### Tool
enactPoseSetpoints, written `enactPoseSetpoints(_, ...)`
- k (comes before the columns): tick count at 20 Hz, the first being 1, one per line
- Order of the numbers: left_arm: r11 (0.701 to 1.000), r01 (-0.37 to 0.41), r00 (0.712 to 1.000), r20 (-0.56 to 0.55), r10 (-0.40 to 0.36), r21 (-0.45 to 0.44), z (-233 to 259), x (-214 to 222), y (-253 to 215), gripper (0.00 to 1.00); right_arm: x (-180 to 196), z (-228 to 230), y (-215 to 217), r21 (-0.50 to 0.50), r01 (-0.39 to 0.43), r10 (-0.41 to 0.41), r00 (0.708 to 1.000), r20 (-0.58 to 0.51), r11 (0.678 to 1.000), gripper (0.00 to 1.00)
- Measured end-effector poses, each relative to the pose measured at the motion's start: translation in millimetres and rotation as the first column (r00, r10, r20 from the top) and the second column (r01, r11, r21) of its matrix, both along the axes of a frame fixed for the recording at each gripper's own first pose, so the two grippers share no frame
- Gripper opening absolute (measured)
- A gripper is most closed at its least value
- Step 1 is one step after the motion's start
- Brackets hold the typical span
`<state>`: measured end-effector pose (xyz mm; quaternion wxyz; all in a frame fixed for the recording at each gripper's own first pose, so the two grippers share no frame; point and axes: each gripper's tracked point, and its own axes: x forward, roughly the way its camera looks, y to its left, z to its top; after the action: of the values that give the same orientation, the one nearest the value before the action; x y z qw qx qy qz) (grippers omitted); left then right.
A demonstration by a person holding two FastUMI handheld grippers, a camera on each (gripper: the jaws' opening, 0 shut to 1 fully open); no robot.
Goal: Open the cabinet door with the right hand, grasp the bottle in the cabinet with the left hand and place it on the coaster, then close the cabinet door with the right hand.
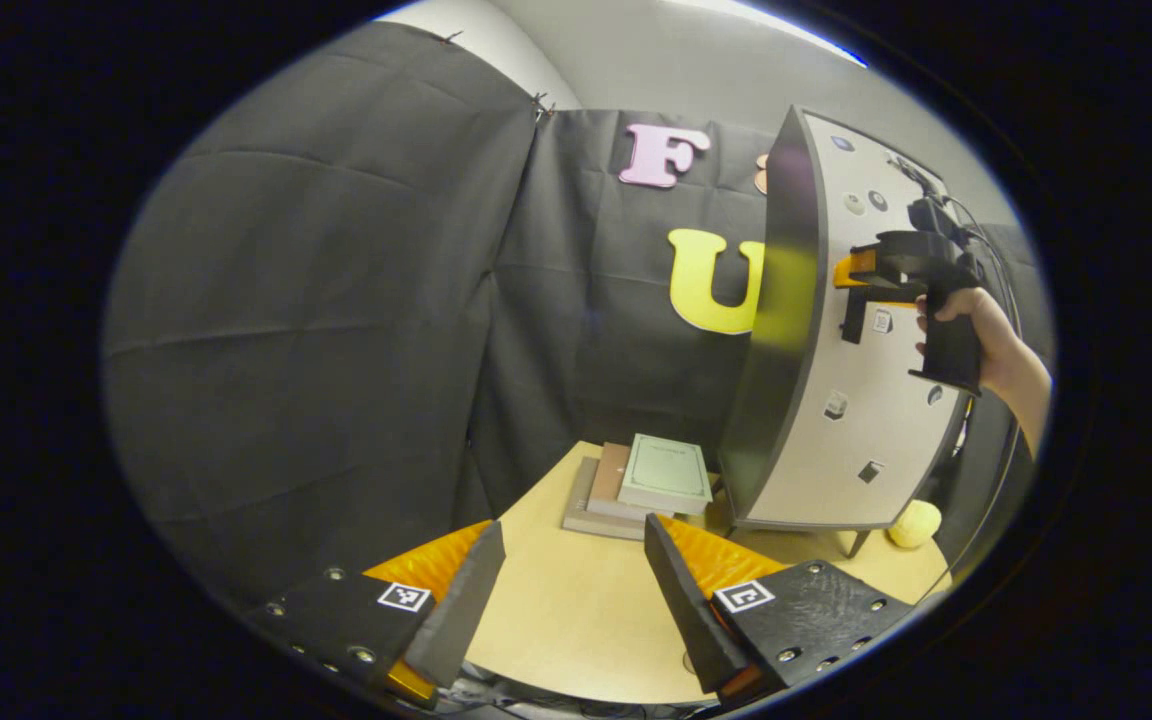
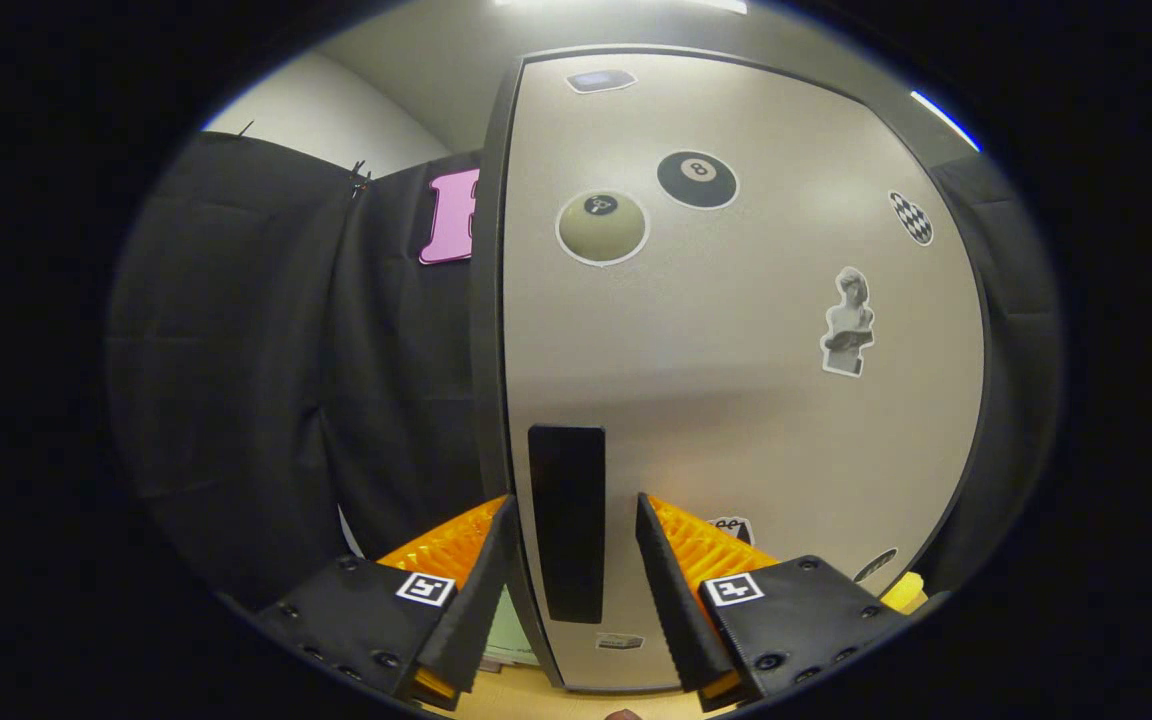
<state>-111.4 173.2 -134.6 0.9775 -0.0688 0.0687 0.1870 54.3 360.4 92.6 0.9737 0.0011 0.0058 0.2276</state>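
A tall cabinet (image 1: 781,330) with a dark side stands on the table's right part, its light grey door (image 2: 736,400) covered in stickers. The door looks flush with the cabinet, so what is inside is hidden. My right gripper (image 2: 576,498) is open, its two fingers straddling the door's black vertical handle (image 2: 566,520) with a small gap on each side. In the left gripper view, the right gripper (image 1: 861,290), held by a hand (image 1: 986,335), sits against the door front. My left gripper (image 1: 573,525) hovers open and empty over the wooden table (image 1: 576,610), left of the cabinet.
A stack of books (image 1: 651,480) lies on the table beside the cabinet's left foot. A pale yellow round thing (image 1: 914,522) rests by the cabinet's right leg. Black cloth walls close in the left and back.
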Motion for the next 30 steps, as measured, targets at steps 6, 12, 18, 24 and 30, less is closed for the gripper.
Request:
enactPoseSetpoints(6,1.000,-0.002,1.000,-0.001,0.002,-0.011,-3,0,3,0.87,1,2,0,-0.027,0.043,-0.043,0.999,0.018,0.999,0.38)
enactPoseSetpoints(12,1.000,0.007,1.000,-0.008,-0.007,-0.016,-5,-3,-7,0.85,-1,1,2,-0.006,-0.015,0.015,1.000,-0.016,1.000,0.28)
enactPoseSetpoints(18,1.000,0.017,1.000,0.004,-0.017,-0.019,-1,2,-29,0.87,-9,-1,0,-0.021,-0.154,0.153,0.987,-0.056,0.988,0.12)
enactPoseSetpoints(24,0.997,0.069,0.998,0.012,-0.070,0.014,10,-2,-81,0.85,-43,2,-12,-0.030,-0.245,0.243,0.969,-0.040,0.969,0.11)
enactPoseSetpoints(30,0.994,0.078,0.996,0.041,-0.082,0.078,39,-10,-127,0.85,-76,1,-35,-0.026,-0.341,0.340,0.939,-0.050,0.940,0.11)
